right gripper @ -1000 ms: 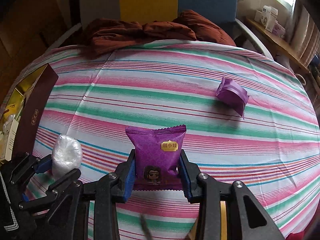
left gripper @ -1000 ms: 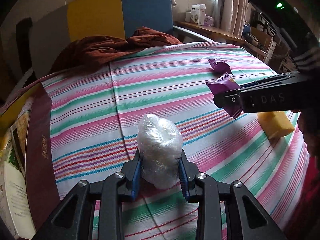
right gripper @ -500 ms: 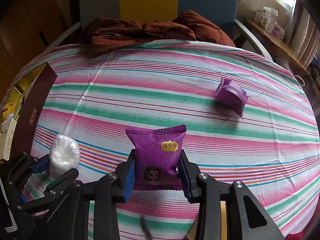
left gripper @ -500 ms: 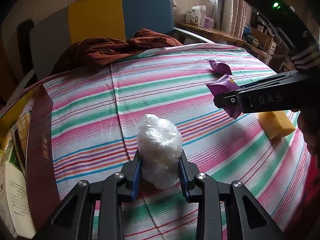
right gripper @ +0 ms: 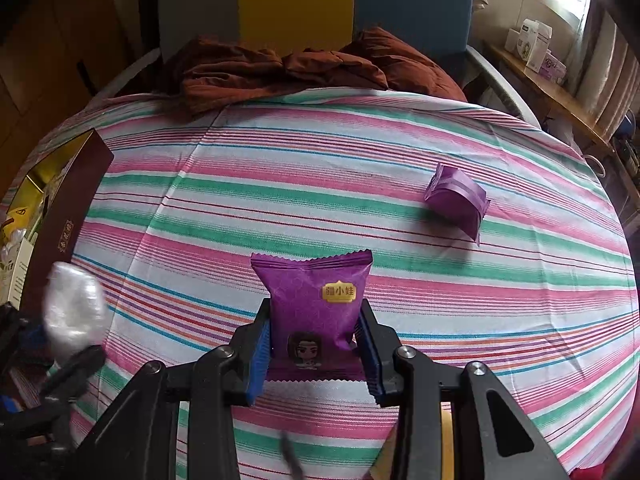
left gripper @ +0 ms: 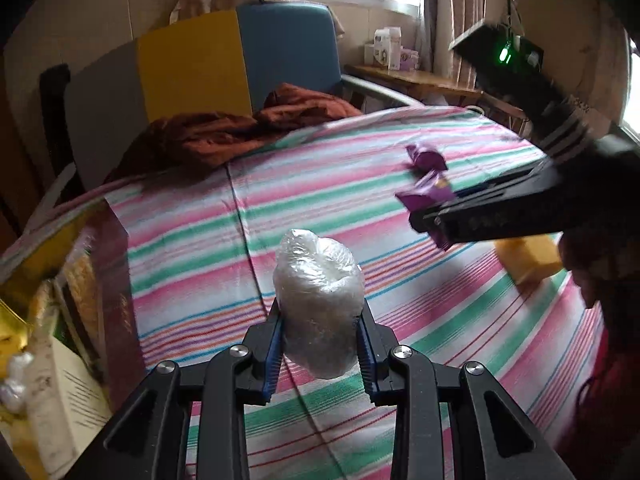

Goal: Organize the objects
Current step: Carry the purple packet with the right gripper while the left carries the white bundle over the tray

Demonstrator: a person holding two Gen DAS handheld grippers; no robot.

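The left hand-held gripper (left gripper: 320, 344) is squeezed tight on a clear plastic bundle (left gripper: 318, 304), one blue pad on each side of it. The bundle sticks up past the tips, and its bottom hangs free above the striped bed sheet (left gripper: 320, 200). The right hand-held gripper (right gripper: 316, 344) is squeezed on a purple snack packet (right gripper: 316, 304), which stands upright between the blue pads with its zigzag top edge above the tips and its bottom edge below them. A small picture of a face and a gold label show on the front of the packet. A second purple packet (right gripper: 456, 198) lies on the sheet, ahead of the right hand-held gripper and off to its right, well apart from it. From the left hand-held gripper, a dark red box (left gripper: 116, 300) stands open on the left, close by, with papers and shiny things inside. A yellow block (left gripper: 528, 258) lies on the sheet to the right, partly behind the right hand-held gripper, which reaches in from that side with its packet. Far ahead of both, a brown-red blanket (right gripper: 304, 68) is bunched up at the end of the bed, in front of a grey, yellow and blue headboard (right gripper: 296, 4).
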